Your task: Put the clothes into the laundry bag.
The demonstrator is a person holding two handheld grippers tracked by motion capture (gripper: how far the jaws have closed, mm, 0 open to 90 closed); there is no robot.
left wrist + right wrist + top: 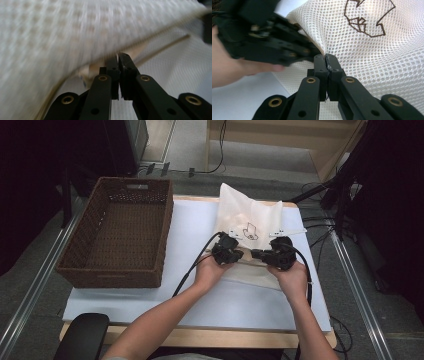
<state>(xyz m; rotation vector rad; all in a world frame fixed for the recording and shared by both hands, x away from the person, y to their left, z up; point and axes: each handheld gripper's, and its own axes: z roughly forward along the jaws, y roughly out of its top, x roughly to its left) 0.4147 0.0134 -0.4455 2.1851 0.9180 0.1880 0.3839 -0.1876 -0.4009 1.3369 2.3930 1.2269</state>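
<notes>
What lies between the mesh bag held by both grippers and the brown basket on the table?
Nothing visible. Between the mesh bag and the basket there is bare white table cover. The left gripper and right gripper are both shut on the bag's near edge.

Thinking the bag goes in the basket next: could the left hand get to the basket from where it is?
Probably yes. The basket sits open-topped to the left hand's side, with bare table between them. But the left tongs are shut on the mesh bag, which the right tongs also pinch.
</notes>
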